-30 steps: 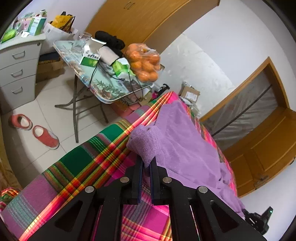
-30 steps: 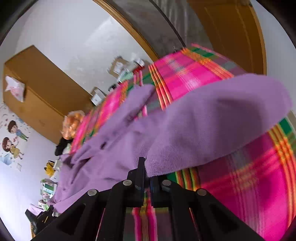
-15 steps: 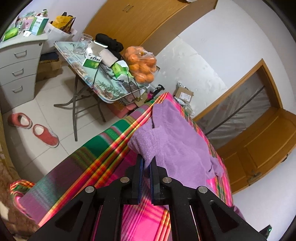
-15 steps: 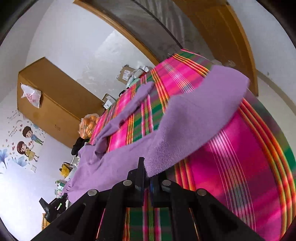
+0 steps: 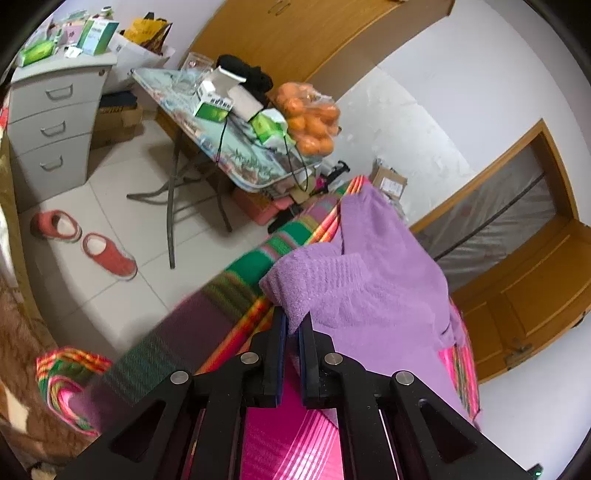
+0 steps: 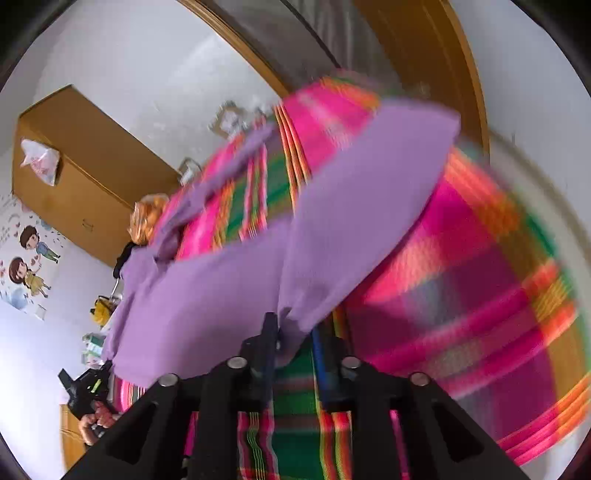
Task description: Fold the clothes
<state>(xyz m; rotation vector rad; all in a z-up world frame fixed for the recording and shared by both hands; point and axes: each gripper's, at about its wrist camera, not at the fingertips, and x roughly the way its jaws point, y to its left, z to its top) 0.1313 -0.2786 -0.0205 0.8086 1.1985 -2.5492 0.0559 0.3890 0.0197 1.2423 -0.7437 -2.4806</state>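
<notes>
A purple knitted sweater lies spread on a bed with a pink, green and orange plaid cover. My left gripper is shut on the sweater's ribbed edge, near the side of the bed. In the right wrist view the sweater stretches across the cover, which is blurred. The jaws of my right gripper are opening. A corner of purple cloth still hangs in the gap between them, and the pads no longer press on it.
Beside the bed stands a folding table with boxes, cables and a bag of oranges. A grey drawer cabinet and red slippers are on the tiled floor. A wooden wardrobe lines the far wall. A hand shows at the lower left.
The right gripper swung across the bed with its corner of the sweater, then its jaws parted. The left gripper drew back toward the bed's edge, still shut on the ribbed edge.
</notes>
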